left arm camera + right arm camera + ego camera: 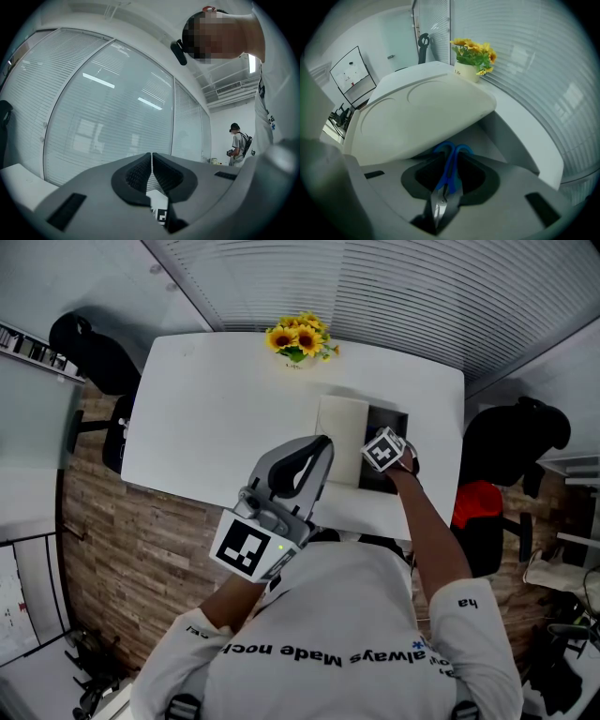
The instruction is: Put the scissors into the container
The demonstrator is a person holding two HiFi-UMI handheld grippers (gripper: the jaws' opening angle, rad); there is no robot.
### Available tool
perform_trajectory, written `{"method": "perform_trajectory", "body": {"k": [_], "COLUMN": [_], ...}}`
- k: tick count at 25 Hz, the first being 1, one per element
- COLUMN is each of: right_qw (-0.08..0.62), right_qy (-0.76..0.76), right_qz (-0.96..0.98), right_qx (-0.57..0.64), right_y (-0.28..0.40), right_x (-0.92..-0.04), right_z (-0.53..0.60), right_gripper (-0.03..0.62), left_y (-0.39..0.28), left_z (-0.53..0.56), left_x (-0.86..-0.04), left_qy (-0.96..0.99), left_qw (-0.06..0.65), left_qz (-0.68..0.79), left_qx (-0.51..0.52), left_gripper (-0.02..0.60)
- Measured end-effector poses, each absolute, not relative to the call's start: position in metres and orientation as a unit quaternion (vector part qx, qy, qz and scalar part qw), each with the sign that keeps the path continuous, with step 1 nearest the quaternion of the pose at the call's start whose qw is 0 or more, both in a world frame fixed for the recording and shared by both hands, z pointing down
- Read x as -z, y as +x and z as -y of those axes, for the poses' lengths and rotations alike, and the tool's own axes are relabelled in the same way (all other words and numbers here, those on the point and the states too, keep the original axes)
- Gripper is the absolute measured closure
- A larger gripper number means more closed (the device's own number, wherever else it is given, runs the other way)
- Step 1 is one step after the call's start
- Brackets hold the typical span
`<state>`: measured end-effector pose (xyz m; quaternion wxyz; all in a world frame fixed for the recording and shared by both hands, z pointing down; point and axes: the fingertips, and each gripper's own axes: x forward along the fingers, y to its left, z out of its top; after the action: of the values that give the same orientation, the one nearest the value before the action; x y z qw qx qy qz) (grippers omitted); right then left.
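A: L gripper (151, 163)?
B: Pads pressed together, nothing btwn. Held up, aimed at window blinds, well off the table (216, 399). Prob. no part in next move.
A: Scissors (446, 180)?
B: Clamped in R gripper (451, 161), pinched at the blue shanks just behind the loops. Long axis in line w/ the jaws: loops fwd past the tips, blades back toward the hand.
A: Container (513, 136)?
B: Dead ahead & below the tips, on right part of table. Lid (417, 117) tipped up over its left side, loops just under lid's edge. Open grey well to the right of that.
A: Touching the lid?
B: Can't tell.
A: Next, then?
B: Prob. short push fwd & down, loops first, a bit right to clear lid, then let go. R hand the only one near.
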<state>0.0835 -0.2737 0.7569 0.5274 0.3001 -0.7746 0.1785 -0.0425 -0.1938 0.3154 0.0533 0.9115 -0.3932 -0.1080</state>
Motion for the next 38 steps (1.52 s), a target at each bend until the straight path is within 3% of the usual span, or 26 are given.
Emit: {"method": "perform_trajectory", "body": {"k": [14,22,38], "right_qw": [0.504,0.473,0.32], "right_qy": [0.312,0.332,0.408], "right_qz": [0.786,0.799,0.849], "right_qx": [-0.177,-0.165,-0.103], "right_y": [0.087,0.099,0.101], "right_x": [-0.745,-0.72,-0.579], "right_z": [0.278,0.278,0.266], "right_gripper": [0.477,0.499,0.517], "left_y": [-0.04,-0.033,-0.031], "left_z": [0.194,0.192,0.181], "left_x": [-0.312,-0.315,-0.313], "left_qy": [0.912,0.915,0.916], "left_qw": [0.056,0.058,0.056], "left_qz": [0.39,0.384,0.38], "left_qx": [0.112,0.111,0.113], "left_gripper": [0.554,0.554,0.554]}}
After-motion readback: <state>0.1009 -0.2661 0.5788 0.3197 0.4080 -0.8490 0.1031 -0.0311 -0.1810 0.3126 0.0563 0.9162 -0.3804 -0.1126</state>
